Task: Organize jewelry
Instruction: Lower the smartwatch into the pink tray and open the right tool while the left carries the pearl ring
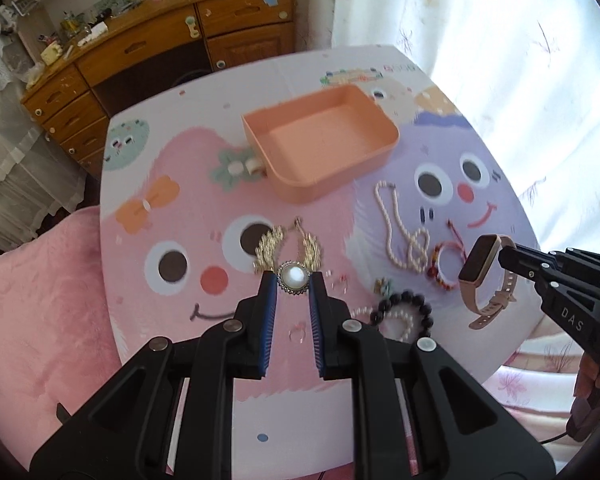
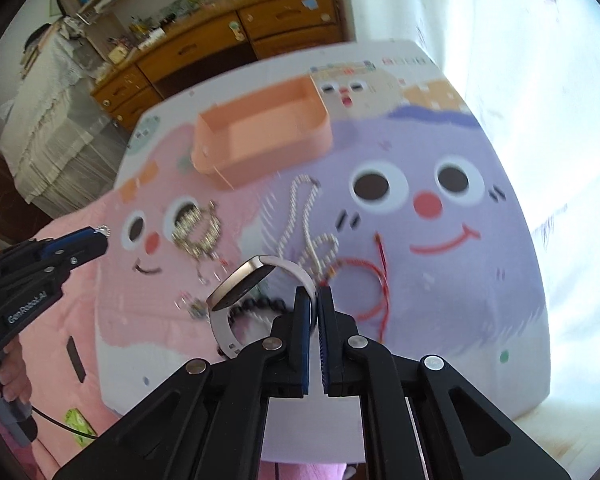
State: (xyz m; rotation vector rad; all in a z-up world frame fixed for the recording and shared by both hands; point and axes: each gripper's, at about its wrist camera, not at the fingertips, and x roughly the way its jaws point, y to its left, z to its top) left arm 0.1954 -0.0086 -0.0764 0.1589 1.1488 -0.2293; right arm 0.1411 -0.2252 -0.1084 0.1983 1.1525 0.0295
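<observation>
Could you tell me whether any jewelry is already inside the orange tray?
No, the orange tray shows only its bare floor in the left wrist view.

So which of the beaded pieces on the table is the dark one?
The black bead bracelet, nearest the left gripper. The long pearl necklace and the pearl bracelet beneath it are white.

The counter (image 1: 172, 360) carries an orange tray (image 1: 320, 148) at twelve o'clock, a pearl necklace (image 1: 400, 232) at three, gold earrings (image 1: 288, 248) at centre.
</observation>
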